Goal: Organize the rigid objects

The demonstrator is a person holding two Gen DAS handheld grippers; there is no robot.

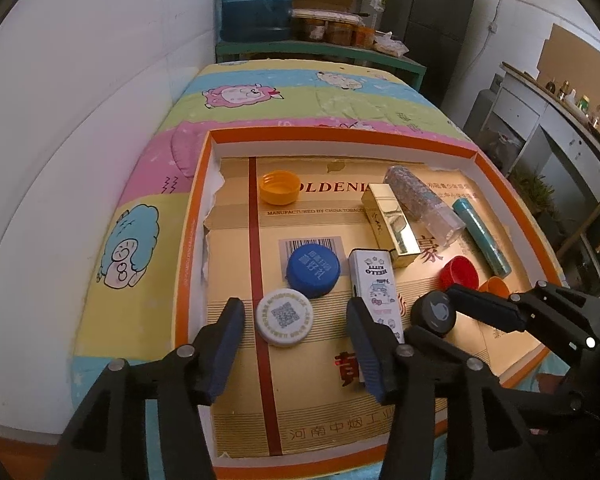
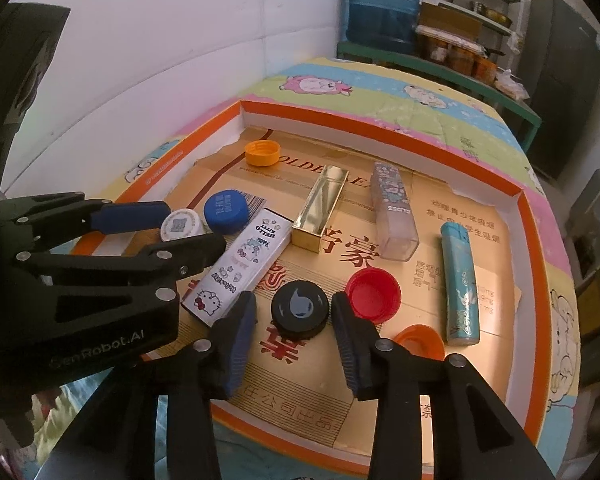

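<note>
- The left gripper (image 1: 296,320) is spread wide around the white cap (image 1: 285,317), low in the orange-rimmed tray (image 1: 204,184); neither finger seems to touch it.
- The right gripper (image 2: 294,316) is spread too, with the black cap (image 2: 299,309) sitting between its fingers, a small gap on each side.
- The caps and small cases all lie loose on the tray's cardboard floor, unsorted as far as I can judge.
- Risk on the left: the blue cap (image 1: 313,269) lies just beyond the white one, and the Hello Kitty case (image 1: 376,292) runs right beside the inner finger. Closing off-centre could shove either one.
- Risk on the right: the red cap (image 2: 373,295) sits just beside the outer finger, and the Hello Kitty case lies close to the inner one. A skewed squeeze could catch a neighbour, or pop the low, round black cap out sideways.
- The two grippers work very close together, so a careless lift might knock one against the other.
</note>
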